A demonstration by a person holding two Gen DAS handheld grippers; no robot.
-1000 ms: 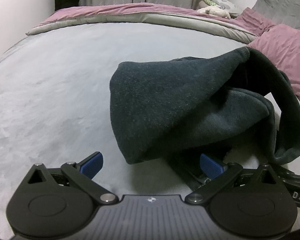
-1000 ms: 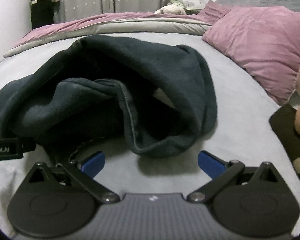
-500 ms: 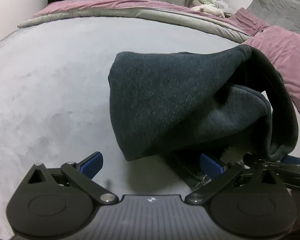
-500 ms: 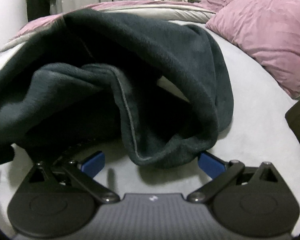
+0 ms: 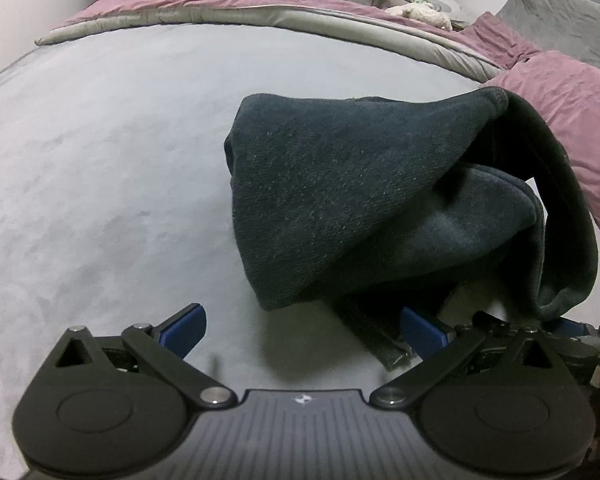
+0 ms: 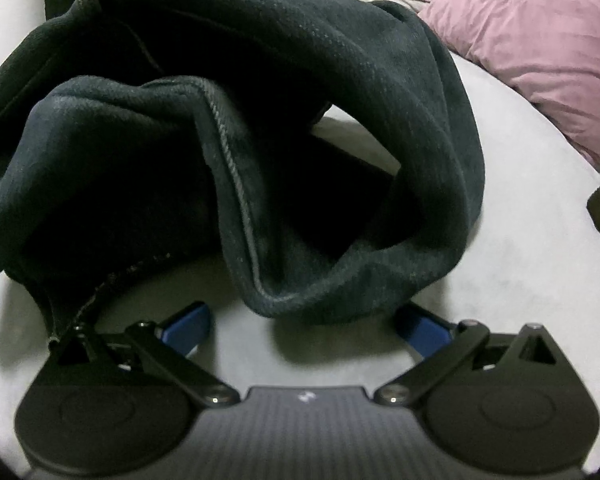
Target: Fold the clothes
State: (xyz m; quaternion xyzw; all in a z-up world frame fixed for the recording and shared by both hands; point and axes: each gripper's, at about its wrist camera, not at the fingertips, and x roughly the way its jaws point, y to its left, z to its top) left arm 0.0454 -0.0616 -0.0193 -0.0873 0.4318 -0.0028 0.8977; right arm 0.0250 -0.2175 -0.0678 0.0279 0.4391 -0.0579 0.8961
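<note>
Dark garment (image 5: 340, 208) lies bunched mid-bed, left of the pink pillow (image 5: 572, 128). Left gripper (image 5: 300, 328) and right gripper (image 6: 304, 324) both spread wide, grasping nothing. Advice: pinch the hem edge only, single layer, then lift evenly.

Left gripper (image 5: 302, 326): low, level, pointing forward; blue-tipped fingers (image 5: 184, 326) spread wide, nothing between them. Right gripper (image 6: 304, 326): same low, level pose; blue fingers (image 6: 188, 326) spread wide, gripping nothing. Both shown partly blurred.
</note>
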